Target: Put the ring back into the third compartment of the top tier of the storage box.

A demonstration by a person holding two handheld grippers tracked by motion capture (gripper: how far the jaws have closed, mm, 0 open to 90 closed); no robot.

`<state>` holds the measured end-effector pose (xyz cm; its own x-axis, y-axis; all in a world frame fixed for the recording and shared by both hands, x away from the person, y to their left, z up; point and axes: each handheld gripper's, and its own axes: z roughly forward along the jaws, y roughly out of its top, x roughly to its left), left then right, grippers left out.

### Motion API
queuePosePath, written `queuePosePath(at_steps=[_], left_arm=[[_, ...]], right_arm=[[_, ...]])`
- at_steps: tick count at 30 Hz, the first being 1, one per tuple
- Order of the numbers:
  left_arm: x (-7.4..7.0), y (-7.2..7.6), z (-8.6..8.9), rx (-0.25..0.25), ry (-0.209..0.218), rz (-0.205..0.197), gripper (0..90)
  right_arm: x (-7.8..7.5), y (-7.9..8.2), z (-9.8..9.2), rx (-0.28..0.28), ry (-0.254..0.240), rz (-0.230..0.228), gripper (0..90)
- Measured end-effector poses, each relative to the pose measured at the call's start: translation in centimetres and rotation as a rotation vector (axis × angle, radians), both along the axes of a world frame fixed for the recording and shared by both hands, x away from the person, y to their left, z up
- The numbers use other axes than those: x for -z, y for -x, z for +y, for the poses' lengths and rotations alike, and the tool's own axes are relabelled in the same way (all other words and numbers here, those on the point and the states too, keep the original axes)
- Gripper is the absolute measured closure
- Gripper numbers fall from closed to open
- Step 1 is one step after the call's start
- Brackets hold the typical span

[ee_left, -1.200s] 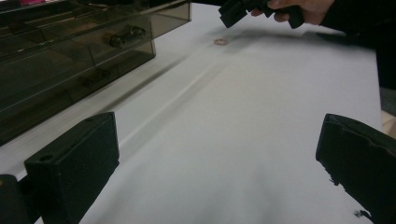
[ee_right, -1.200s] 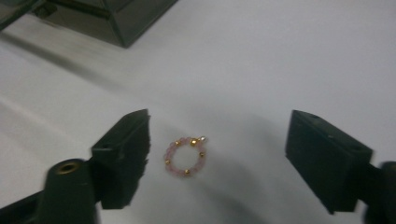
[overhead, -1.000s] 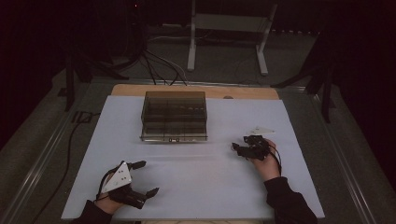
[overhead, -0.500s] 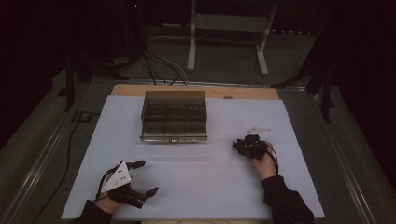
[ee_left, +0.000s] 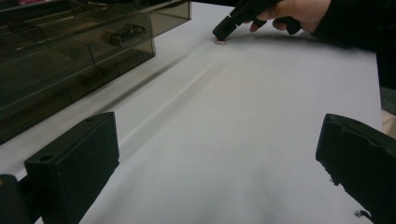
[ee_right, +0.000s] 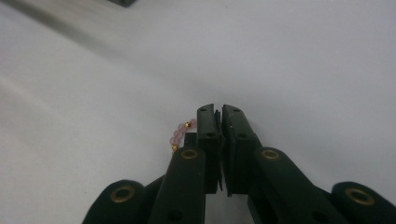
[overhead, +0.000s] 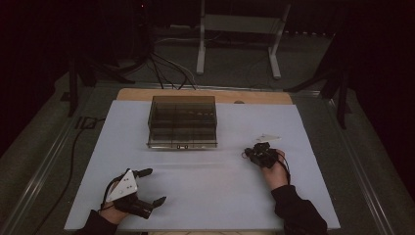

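A short string of pink and gold beads [ee_right: 180,133] lies on the white table cover [overhead: 210,181] at the right. My right gripper [ee_right: 219,112] has just been closing and its jaws now stand together on the string, with a few beads curling out at their left. From above, the right gripper [overhead: 248,154] points left with its tips down on the cover. In the left gripper view the right gripper [ee_left: 223,33] touches a small pink spot. My left gripper [overhead: 153,186] rests near the front left, jaws wide apart with nothing between them.
A smoked transparent compartment box [overhead: 182,120] stands at the back middle of the cover, close on the left in the left gripper view [ee_left: 70,46]. A small clear wrapper [overhead: 266,137] lies just behind the right hand. Dark floor, cables and a stand lie beyond the table.
The right gripper's jaws have drawn together at the same spot on the cover. The right hand shifted only slightly. The left gripper has stayed put.
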<state>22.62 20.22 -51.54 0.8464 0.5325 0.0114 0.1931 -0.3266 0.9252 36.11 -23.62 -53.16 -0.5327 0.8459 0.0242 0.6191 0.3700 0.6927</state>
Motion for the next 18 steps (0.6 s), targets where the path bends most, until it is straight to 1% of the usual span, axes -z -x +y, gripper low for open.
queuePosePath(at_steps=[2,3,5,9,12,14,18], left_arm=[[0.0,0.0,0.0,0.001,-0.002,0.000,0.6],[0.0,0.0,0.0,0.002,-0.006,0.000,0.6],[0.0,0.0,0.0,0.002,0.002,0.001,0.6],[0.0,0.0,0.0,0.002,-0.006,-0.001,0.6],[0.0,0.0,0.0,-0.002,-0.002,0.000,0.6],[0.0,0.1,0.0,-0.003,-0.008,-0.002,0.6],[0.0,0.0,0.0,-0.004,0.002,-0.005,0.6]], right_arm=[[0.0,-0.1,-0.2,0.015,-0.024,0.014,86.8],[0.0,-0.1,-0.2,0.018,-0.029,0.017,86.8],[-0.1,-0.1,-0.2,0.019,-0.035,0.018,86.9],[-0.5,0.1,-0.4,0.027,-0.040,0.003,86.9],[-0.8,0.2,-0.5,0.028,-0.042,-0.005,86.9],[-0.9,0.3,-0.6,0.026,-0.043,-0.004,86.8],[-1.1,0.4,-0.6,0.024,-0.047,-0.005,86.8]])
